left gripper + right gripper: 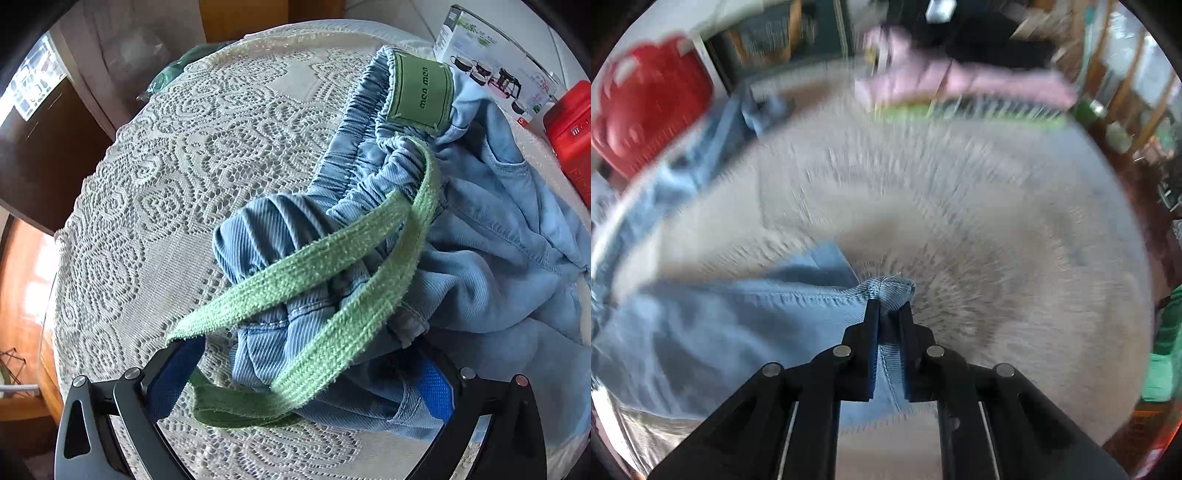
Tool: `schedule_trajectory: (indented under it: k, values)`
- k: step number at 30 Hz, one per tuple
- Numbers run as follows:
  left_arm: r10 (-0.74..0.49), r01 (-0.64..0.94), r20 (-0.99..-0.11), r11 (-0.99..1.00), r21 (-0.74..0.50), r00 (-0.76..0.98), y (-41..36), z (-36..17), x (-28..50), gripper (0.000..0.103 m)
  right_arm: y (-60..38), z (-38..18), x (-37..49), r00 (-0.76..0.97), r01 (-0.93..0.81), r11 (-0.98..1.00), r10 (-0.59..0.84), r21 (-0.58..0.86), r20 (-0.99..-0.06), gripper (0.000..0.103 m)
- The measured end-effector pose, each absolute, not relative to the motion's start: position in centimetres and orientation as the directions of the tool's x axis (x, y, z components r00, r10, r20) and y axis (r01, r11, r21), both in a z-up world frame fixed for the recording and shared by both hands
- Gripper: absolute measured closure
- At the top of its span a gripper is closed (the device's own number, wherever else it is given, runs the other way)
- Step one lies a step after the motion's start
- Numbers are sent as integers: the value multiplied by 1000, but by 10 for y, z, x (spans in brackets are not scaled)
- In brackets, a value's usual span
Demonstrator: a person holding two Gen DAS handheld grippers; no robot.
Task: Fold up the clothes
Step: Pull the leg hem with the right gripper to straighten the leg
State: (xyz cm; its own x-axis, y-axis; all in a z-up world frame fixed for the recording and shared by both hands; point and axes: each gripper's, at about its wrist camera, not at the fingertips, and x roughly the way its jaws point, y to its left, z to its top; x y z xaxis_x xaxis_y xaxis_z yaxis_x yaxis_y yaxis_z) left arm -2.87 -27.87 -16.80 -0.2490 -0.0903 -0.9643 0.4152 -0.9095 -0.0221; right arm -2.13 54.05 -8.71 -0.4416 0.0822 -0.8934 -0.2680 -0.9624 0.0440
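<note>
the light blue pants [461, 236] lie bunched on the lace-covered counter [184, 166], filling the right half of the left wrist view, their green drawstring [332, 258] looping toward the bottom. the left hand-held gripper [306, 373] is spread wide around the crumpled fabric, gripping nothing. in the blurred right wrist view, the right hand-held gripper [889, 304] is pinched tight on a hem corner of the pants [738, 317] at lower centre. a red container [646, 107] sits upper left.
</note>
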Motion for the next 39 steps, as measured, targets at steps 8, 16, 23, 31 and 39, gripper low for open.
schedule_trajectory:
  k: [8, 16, 23, 31, 39]
  values:
    - [-80, 404, -963, -914, -32, -258, -286, -167, -33, 0, 527, 67, 34, -712, -255, -967, 170, 26, -681, 94]
    - [-97, 427, -960, -904, -26, -264, -279, -170, -45, 0, 510, 35, -140, -653, -164, -985, 152, -58, -741, 94]
    - [-86, 430, -962, -902, -36, -261, -281, -160, -26, 0, 526, -108, -190, -346, -240, -957, 241, -162, -907, 62]
    - [-104, 402, -900, -912, -84, -423, -281, -93, -17, 0, 558, -100, -90, -366, -348, -934, 61, 76, -928, 22]
    - [-114, 307, -934, -952, 5, -338, -246, -129, -51, 0, 532, -150, -61, -242, -355, -933, 39, 51, -970, 20]
